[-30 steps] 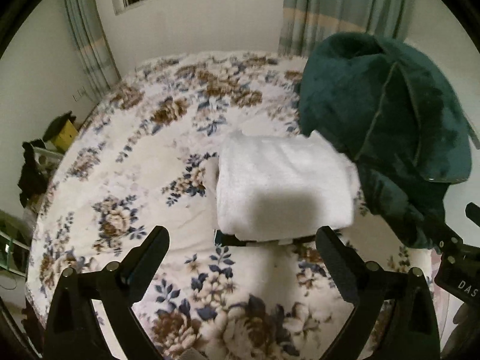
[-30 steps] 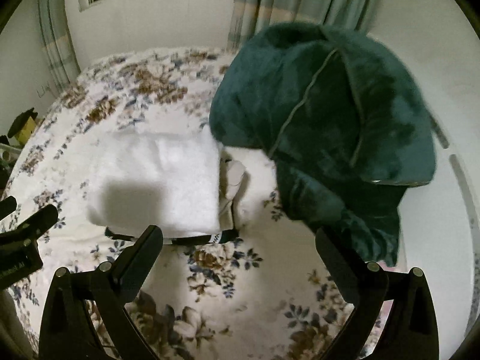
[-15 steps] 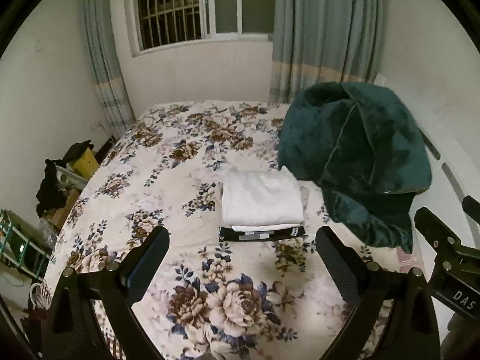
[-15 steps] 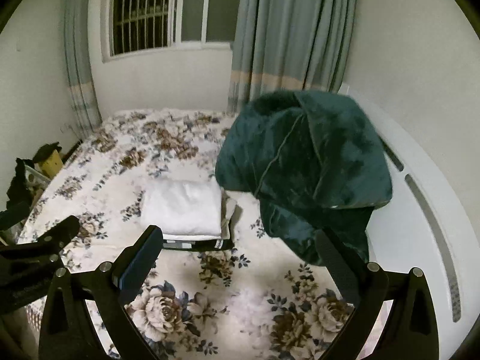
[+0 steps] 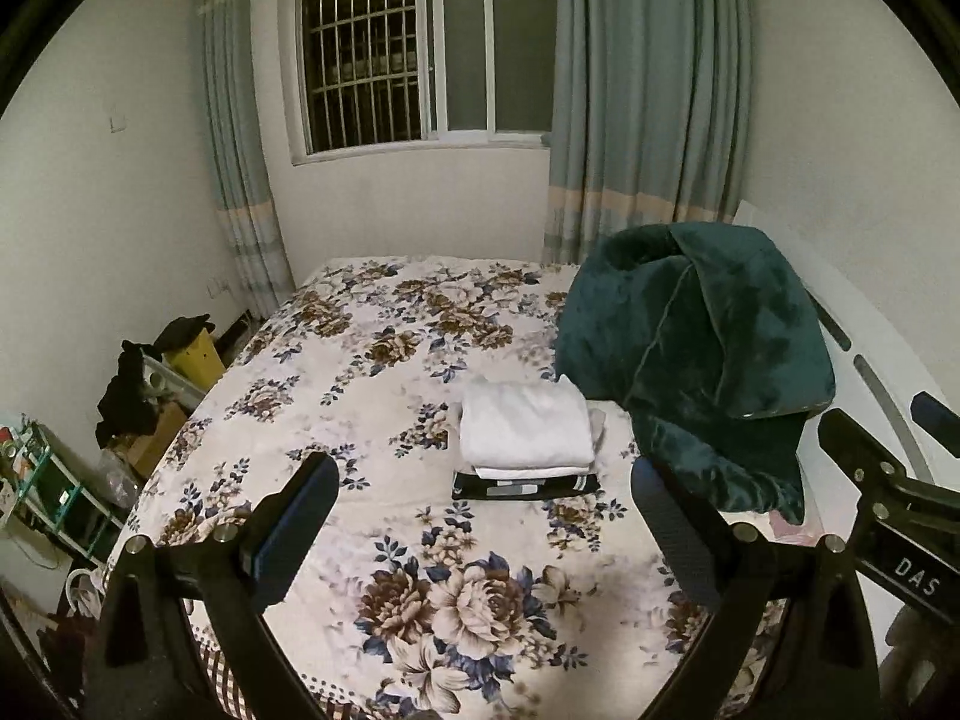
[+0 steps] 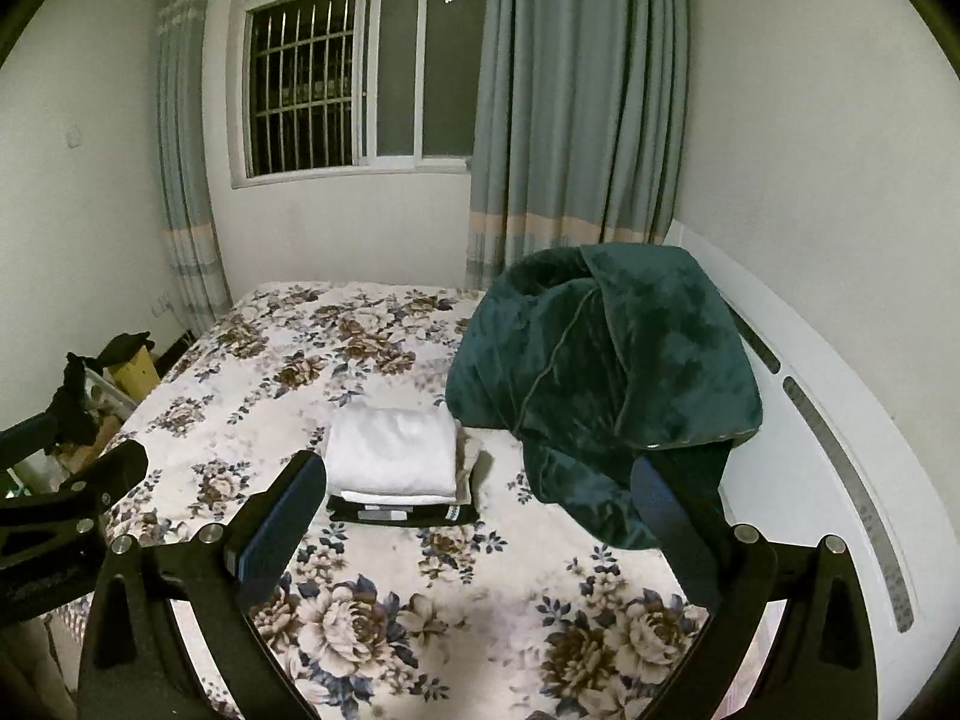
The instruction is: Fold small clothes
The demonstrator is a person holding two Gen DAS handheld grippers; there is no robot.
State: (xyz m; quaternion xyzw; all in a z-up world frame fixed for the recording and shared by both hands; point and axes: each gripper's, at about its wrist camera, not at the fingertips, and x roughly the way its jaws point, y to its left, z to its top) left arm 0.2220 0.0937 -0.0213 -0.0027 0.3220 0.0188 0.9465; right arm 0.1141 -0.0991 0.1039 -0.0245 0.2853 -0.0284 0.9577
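I hold my left hand-held gripper (image 5: pixel 480 534) raised above the near end of the bed (image 5: pixel 372 372), level and pointing toward the far wall, its two fingers spread wide apart with nothing between them. My right hand-held gripper (image 6: pixel 474 531) is beside it at about the same height and angle, also spread wide and empty. Each one shows at the edge of the other's view, so they sit side by side but not touching.

Going left to right: at the far left, on the floor by the wall, is a clutter of things, among them a yellow box (image 5: pixel 195 354) with dark cloth (image 5: pixel 129 393) draped near it. Next comes the bed, covered in a cream sheet with brown and blue flowers. Right of the bed's middle lies the pile of folded clothes (image 5: pixel 528 438): a white piece folded into a neat rectangle on top, a thin pale layer under it, and a black piece with white markings (image 5: pixel 525 486) at the bottom, its edge showing on the near side. The pile lies flat on the sheet, well apart from both grippers and ahead of them. Just beside its right edge, a heaped dark green blanket (image 5: pixel 702 354) rises over the right side of the bed. Behind it runs the white headboard (image 6: pixel 840 456) along the right wall. On the far wall are a barred window (image 5: pixel 414 60) and blue-grey curtains (image 5: pixel 648 96).
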